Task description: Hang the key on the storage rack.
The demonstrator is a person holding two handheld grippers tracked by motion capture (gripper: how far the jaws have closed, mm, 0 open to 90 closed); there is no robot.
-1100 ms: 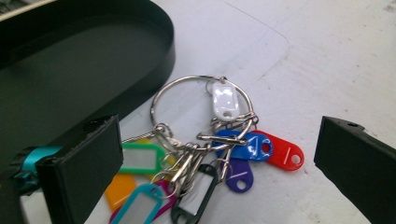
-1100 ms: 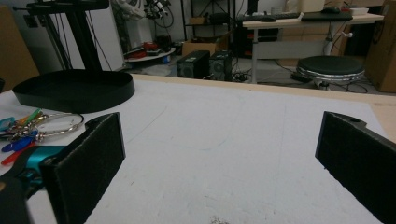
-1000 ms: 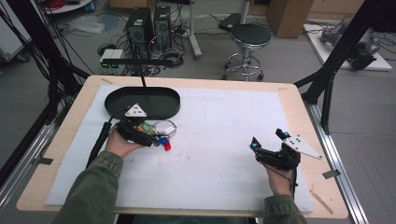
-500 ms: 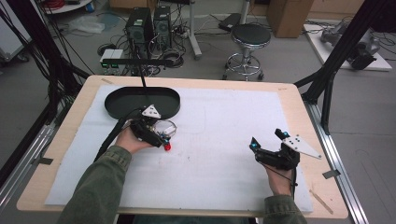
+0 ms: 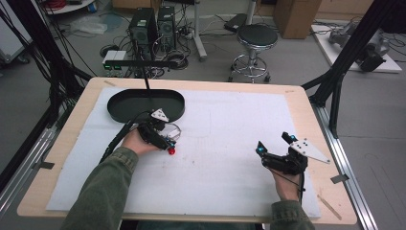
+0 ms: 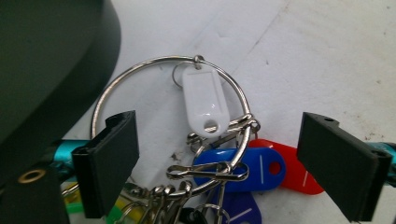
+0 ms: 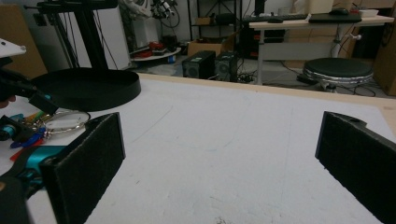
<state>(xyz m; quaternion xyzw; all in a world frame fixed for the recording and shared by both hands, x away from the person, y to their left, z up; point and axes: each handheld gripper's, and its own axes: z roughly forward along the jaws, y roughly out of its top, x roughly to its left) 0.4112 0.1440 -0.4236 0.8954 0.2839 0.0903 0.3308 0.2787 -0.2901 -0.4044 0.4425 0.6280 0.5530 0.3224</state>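
Note:
A large metal key ring [image 6: 168,100] lies on the white mat, holding a white tag [image 6: 201,105], a blue tag [image 6: 243,170], a red tag [image 6: 299,175] and several small clips. My left gripper [image 6: 224,168] straddles it from above, a pad on each side and neither touching it. Its jaws have just been closing with the ring between them. In the high view my left gripper [image 5: 165,141] sits over the key ring [image 5: 174,129], just in front of the black oval tray [image 5: 122,112]. My right gripper [image 5: 273,142] rests at the right, open, nothing between its jaws.
A black stand with a crossbar [image 5: 143,64] rises behind the tray. The white mat [image 5: 230,120] covers most of the wooden table [image 5: 297,91]. A stool [image 5: 256,36] and computer cases [image 5: 153,24] stand on the floor beyond the far edge.
My left hand has moved right and lower, bringing its jaws down around the key ring. The right hand has stayed where it was.

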